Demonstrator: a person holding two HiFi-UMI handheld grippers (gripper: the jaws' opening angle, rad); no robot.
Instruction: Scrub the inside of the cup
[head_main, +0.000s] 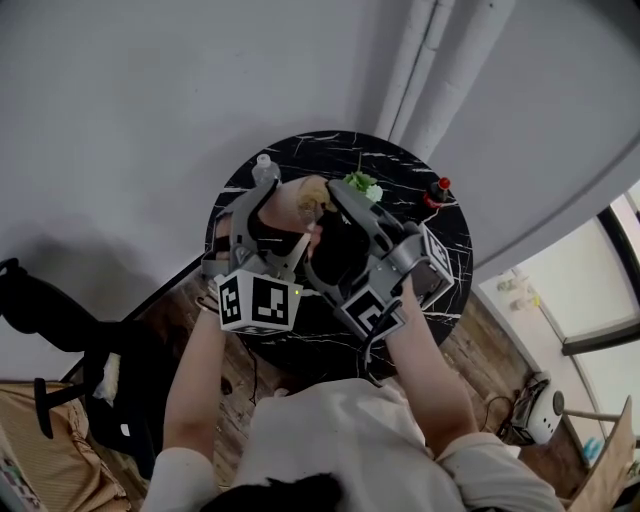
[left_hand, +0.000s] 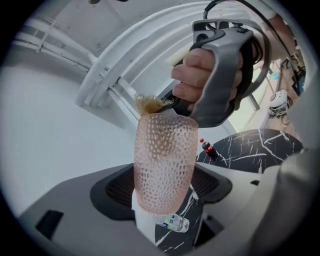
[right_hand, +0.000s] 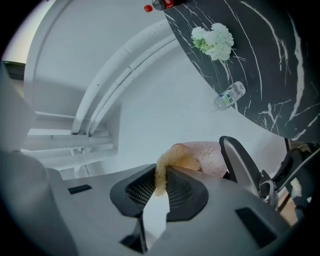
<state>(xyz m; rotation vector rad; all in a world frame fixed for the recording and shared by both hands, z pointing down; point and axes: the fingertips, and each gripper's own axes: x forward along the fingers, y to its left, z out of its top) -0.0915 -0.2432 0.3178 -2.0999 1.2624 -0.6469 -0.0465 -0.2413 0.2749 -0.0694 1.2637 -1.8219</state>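
Pink translucent cup (left_hand: 162, 165) with honeycomb dimples, tan sponge (left_hand: 150, 104) at rim.

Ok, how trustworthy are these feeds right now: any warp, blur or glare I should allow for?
Left gripper view: heavy fisheye, black corners, wall pipes bowed, yet the cup is sharp. Right gripper view: same warp, the sponge crisp, light even. Head view: soft light, no glare on the table, window blown out, cup small and mostly hidden.

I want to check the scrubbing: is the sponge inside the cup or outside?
Partly inside. The sponge, pinched in the right gripper, reaches into the mouth of the pink cup, and some of it shows above the rim.
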